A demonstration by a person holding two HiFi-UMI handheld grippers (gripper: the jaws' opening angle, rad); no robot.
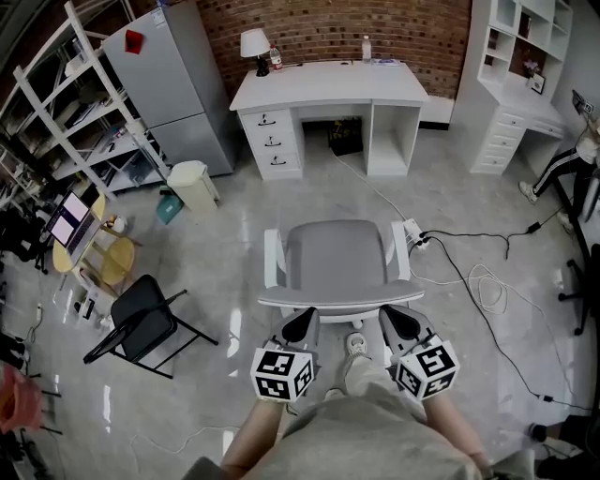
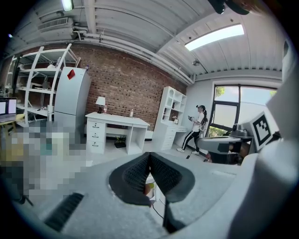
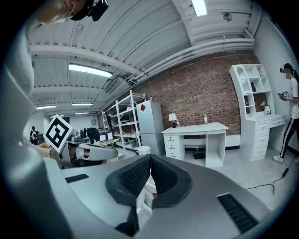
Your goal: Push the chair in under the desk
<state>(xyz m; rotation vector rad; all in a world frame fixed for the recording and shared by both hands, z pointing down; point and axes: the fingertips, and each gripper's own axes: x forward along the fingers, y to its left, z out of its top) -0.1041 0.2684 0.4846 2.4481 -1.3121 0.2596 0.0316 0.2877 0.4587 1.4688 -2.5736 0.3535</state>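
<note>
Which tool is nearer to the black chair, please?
Left. The left tool is right of the black chair, behind the grey chair; the right tool is farther right, at that chair's other side.

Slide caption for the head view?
Shut left gripper and shut right gripper at the back of the grey chair, white desk ahead.

Grey chair point(image 1: 337, 255), white table point(image 1: 328, 86), red-brown brick wall point(image 1: 328, 23) behind
Chair seat grey, frame white; table all white; over there the fridge point(image 1: 173, 80), silver-grey with a red patch; folding chair point(image 1: 141, 319) black on the glossy pale-grey floor point(image 1: 234, 234); left gripper point(image 1: 302, 325) and right gripper point(image 1: 401, 322) both show black-and-white square markers and black ribbed pads point(image 2: 133, 175)
</note>
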